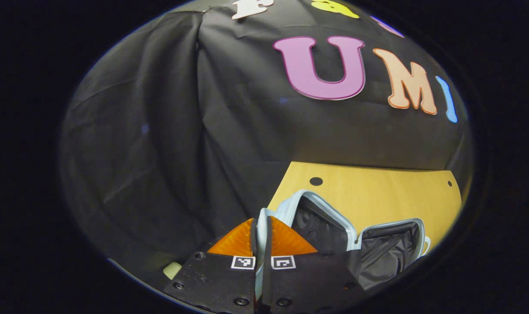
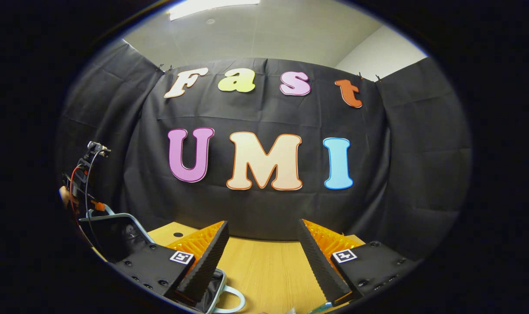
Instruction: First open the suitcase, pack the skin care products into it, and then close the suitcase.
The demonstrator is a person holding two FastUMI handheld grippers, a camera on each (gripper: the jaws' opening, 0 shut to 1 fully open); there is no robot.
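While the left gripper view is looking down its own fingers, the left gripper (image 1: 261, 244) is pinching the pale rim of the suitcase (image 1: 334, 226), both fingers pressed on that edge. The lid is standing part raised over the wooden table (image 1: 377, 192), dark lining showing. That shell is probably light and fairly stiff, the rim being the sensible hold.

Turning to the right gripper view, the right gripper (image 2: 262, 253) is hanging spread wide, holding nothing, with the suitcase lying at lower left.
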